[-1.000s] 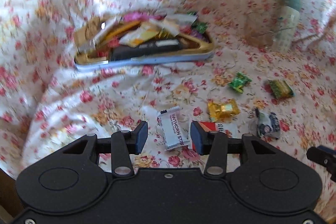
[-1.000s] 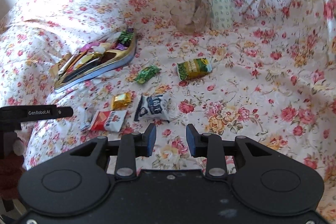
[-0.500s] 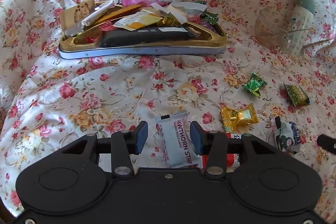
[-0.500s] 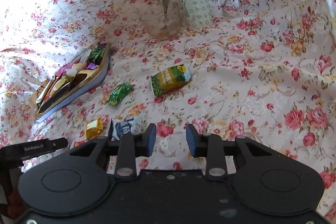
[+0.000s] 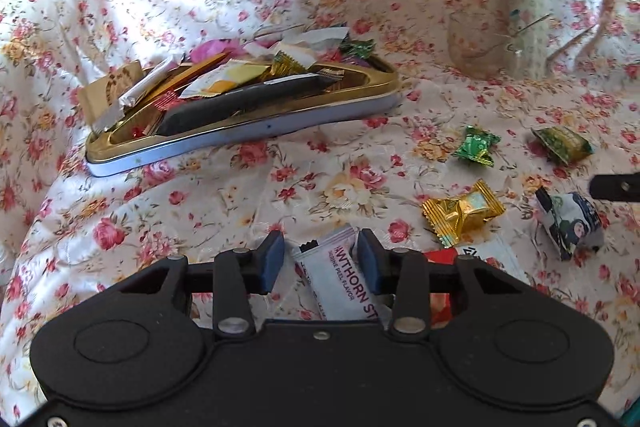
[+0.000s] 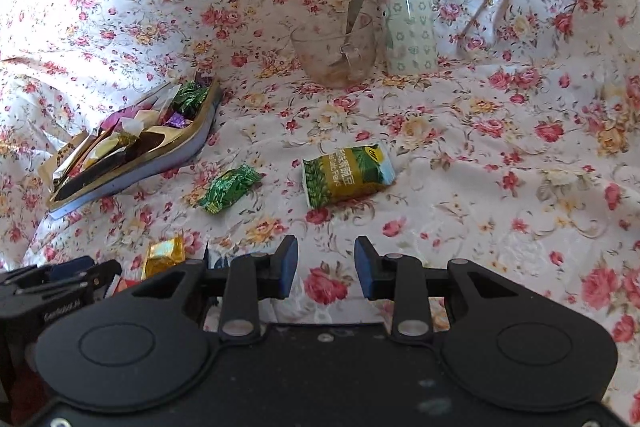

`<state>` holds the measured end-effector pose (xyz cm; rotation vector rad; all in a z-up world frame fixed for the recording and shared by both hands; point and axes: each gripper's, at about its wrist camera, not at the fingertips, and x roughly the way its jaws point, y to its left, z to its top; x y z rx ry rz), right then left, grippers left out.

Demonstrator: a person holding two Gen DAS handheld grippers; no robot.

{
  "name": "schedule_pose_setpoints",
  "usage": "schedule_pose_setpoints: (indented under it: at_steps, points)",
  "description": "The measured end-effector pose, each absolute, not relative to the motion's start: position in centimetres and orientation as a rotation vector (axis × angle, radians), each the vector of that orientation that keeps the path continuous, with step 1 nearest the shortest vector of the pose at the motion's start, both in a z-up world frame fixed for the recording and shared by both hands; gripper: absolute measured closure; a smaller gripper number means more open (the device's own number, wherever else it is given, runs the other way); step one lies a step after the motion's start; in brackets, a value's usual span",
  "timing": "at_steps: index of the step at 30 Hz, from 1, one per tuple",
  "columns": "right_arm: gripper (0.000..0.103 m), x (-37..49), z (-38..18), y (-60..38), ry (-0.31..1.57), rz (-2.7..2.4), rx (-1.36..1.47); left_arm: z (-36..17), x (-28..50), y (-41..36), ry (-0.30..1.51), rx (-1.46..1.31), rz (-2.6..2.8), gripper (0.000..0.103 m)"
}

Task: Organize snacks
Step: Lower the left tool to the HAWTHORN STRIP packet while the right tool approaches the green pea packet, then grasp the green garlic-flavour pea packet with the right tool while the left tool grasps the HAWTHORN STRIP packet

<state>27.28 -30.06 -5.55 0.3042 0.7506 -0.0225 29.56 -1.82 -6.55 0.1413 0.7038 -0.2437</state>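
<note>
left hand-held gripper (image 5: 320, 263) is low over the floral cloth (image 5: 224, 211), its jaws just closing in around the white hawthorn strip packet (image 5: 340, 275); the right pad looks right against the packet's edge, the left pad has a sliver of cloth showing beside it, so not clenched on it. just beside the packet on the right lies a red and white packet (image 5: 480, 255), mostly hidden behind the finger. clear cloth opens ahead up to the gold-rimmed tin tray (image 5: 256, 131), tilted on the folds and heaped with wrappers spilling past its far edge. off to the right, well apart from one another: a gold candy (image 5: 462, 211), a green candy (image 5: 476, 146), a green pea packet (image 5: 564, 145) and a dark blue and white packet (image 5: 568, 223). right hand-held gripper (image 6: 326, 263) hangs released over bare cloth, nothing between its pads, with open room ahead up to the pea packet. at the back a glass bowl (image 6: 336, 51) with a spoon in it stands beside the upright patterned bottle (image 6: 406, 15) with its grey-green cap. the cloth is rumpled and rises at the back and sides, sunlit top left.
</note>
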Motion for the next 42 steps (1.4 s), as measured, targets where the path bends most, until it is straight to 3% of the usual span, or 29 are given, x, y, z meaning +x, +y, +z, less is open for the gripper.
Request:
schedule_pose_setpoints:
  at_steps: [13,21,28,35,40,42]
  points:
    - [0.069,31.9,-5.8,-30.2,0.758,-0.057,0.306,-7.2,29.4,-1.4,0.646,0.160,-0.275,0.052]
    - [0.056,35.5,-6.1,-29.4,0.783,-0.093,0.291,-7.1,29.4,-1.1,0.647,0.143,-0.283,0.052]
    - [0.052,38.0,-6.3,-28.7,0.780,-0.164,0.294,-7.1,29.4,-1.0,0.646,0.140,-0.283,0.052]
    - [0.041,38.9,-6.2,-29.9,0.765,-0.237,0.491,-7.1,29.4,-1.0,0.646,0.140,-0.284,0.052]
    - [0.044,40.0,-6.0,-30.5,0.786,-0.318,0.574,-7.1,29.4,-1.0,0.646,0.140,-0.284,0.052]
    - [0.054,40.6,-5.8,-29.9,0.812,-0.347,0.509,-7.1,29.4,-1.1,0.646,0.141,-0.283,0.052]
